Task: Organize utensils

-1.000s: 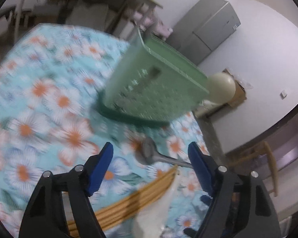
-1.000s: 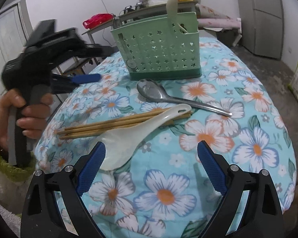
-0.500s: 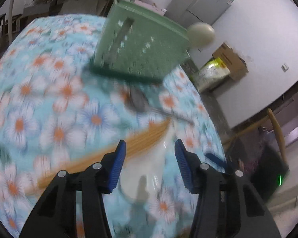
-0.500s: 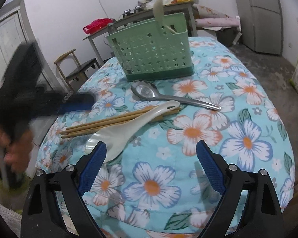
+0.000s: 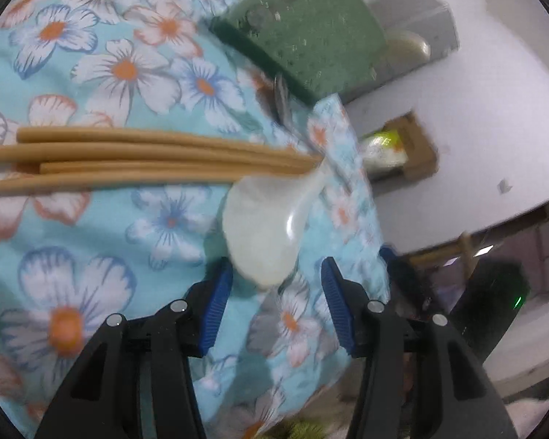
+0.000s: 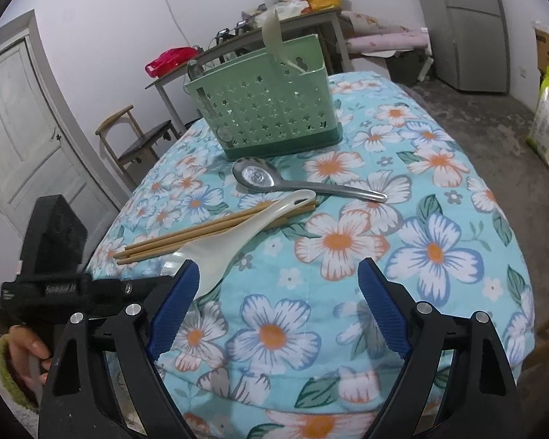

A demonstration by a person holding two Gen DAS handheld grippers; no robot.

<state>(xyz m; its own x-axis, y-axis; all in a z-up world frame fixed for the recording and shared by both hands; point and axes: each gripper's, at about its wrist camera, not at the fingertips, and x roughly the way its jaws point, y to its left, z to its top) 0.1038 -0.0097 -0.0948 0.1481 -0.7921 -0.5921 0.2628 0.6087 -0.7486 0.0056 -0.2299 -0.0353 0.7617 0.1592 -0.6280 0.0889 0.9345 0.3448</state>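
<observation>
Your target looks to be the white spoon (image 5: 263, 226), lying near the front left corner of the table (image 6: 439, 292) with its bowl toward that edge and its handle resting up across the tips of the chopsticks (image 6: 216, 230). That crossing matters: lift the spoon first and the four sticks stay put; drag it and they will roll.

Your left gripper (image 5: 276, 289) sits low at that corner with its blue pads on either side of the bowl's near rim. The jaws have just been closing but are not pressing on the spoon; there is daylight on both sides, so nothing is grasped yet. The left view is smeared, so I can't say for sure whether the pads are down at the rim's level or a little above it.

The metal spoon (image 6: 274, 179) lies just behind the chopsticks, bowl toward the green caddy (image 6: 260, 113), which stands at the table's far edge. A pale utensil already stands upright in the caddy's right compartment, which suggests that is where spoons go.

Your right gripper (image 6: 274, 300) hovers wide apart and empty over the near edge, clear of everything, leaving room for the left to work.
</observation>
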